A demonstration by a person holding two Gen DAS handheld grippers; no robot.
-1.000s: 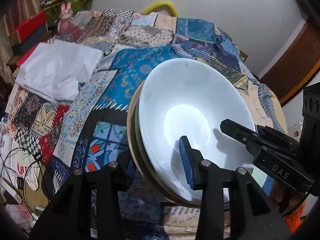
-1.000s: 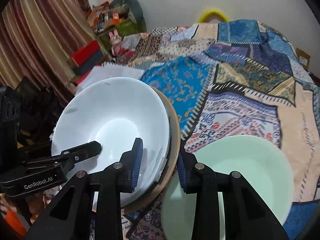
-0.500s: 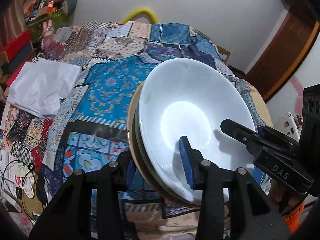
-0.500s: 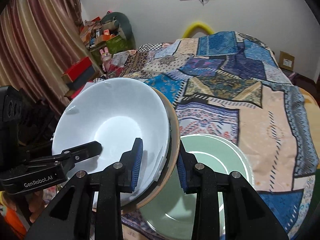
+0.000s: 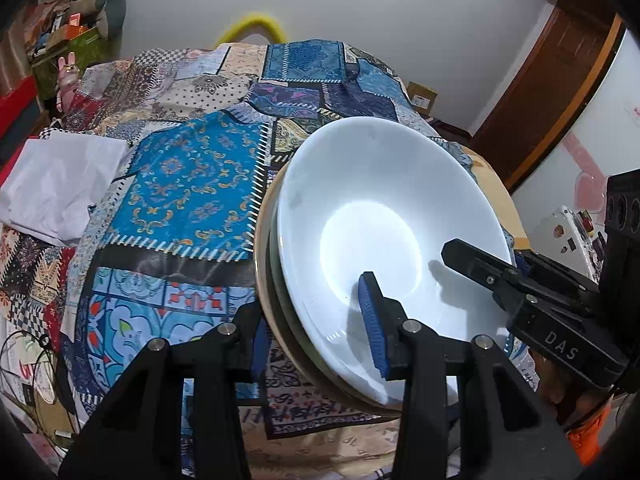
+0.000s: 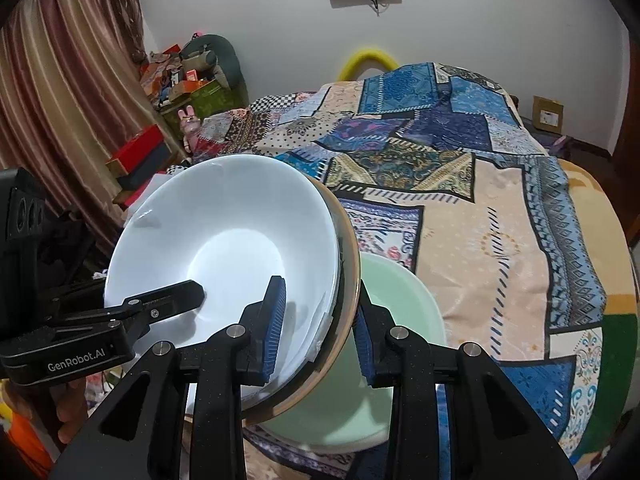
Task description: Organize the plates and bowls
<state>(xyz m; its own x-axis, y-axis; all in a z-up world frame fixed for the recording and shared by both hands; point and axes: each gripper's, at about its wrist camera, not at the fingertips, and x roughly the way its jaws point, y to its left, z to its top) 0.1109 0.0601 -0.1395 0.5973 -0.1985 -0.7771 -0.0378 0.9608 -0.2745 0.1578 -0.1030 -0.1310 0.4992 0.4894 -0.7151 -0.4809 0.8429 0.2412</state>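
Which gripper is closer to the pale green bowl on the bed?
Right. The right gripper clamps the stack's rim just above the green bowl. The left gripper grips the stack's opposite rim, farther away.

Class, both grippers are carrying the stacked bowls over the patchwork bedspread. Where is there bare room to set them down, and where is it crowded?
Free: the blue floral patch between the white cloth and the stacked bowls; also the peach quilt area right of the green bowl. Crowded: around that green bowl, beneath the right gripper.
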